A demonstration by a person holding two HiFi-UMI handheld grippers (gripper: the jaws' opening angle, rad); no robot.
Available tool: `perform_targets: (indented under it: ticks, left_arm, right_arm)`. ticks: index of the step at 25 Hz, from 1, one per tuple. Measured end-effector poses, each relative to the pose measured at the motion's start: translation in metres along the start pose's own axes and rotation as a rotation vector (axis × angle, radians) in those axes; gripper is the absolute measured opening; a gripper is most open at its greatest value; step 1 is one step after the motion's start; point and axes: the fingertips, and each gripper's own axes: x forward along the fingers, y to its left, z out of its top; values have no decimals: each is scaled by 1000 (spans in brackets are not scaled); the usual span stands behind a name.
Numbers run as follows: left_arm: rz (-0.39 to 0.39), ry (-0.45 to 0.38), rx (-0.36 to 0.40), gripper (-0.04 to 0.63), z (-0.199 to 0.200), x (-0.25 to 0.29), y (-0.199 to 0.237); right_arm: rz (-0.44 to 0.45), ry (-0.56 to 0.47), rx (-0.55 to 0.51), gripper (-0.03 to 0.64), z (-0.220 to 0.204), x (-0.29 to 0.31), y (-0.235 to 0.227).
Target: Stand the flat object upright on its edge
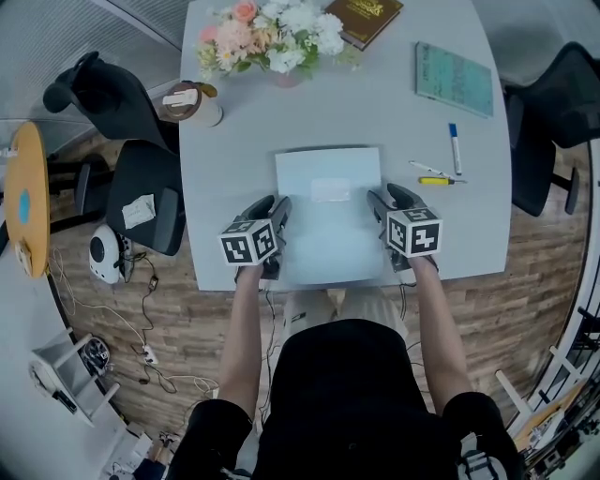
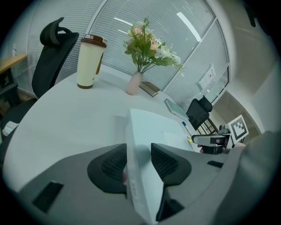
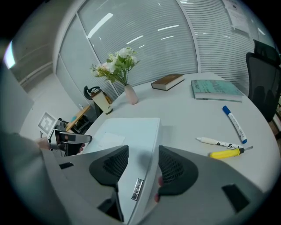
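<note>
The left gripper (image 1: 277, 206) stands spread, its two dark ribbed pads (image 2: 115, 165) straddling the left edge of the pale blue flat rectangular case (image 1: 328, 230) without clamping it. The right gripper (image 1: 383, 199) is spread the same way across the case's right edge. The case lies flat on the light grey table (image 1: 234, 169), near the person's edge and between the two grippers.

The right gripper view alone shows a small silver plate (image 3: 137, 190) on the case's side wall, just below the jaws. The left gripper view shows the case's thick left wall and, across the lid, the other gripper. Only the head view shows both grippers at once, with the person's bare forearms behind them.

Farther out on the table there are two books, a brown hardback book (image 1: 364, 17) and a teal paperback book (image 1: 454, 79). To the right of the case lie three pens: a blue-capped white marker (image 1: 454, 147), a thin white pen (image 1: 427, 169) and a yellow pen (image 1: 439, 180). There is also one pink vase of white and pink flowers (image 1: 272, 37) and one cream cup with a brown lid (image 1: 192, 103).
</note>
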Motion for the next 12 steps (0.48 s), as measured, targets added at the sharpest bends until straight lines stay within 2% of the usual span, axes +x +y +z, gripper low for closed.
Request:
perform_targets:
  ticks: [12]
  left_arm:
    - [-42,-21,-74,179,10,9,3]
  right_arm:
    - [34,28,50,218,-2,16,-8]
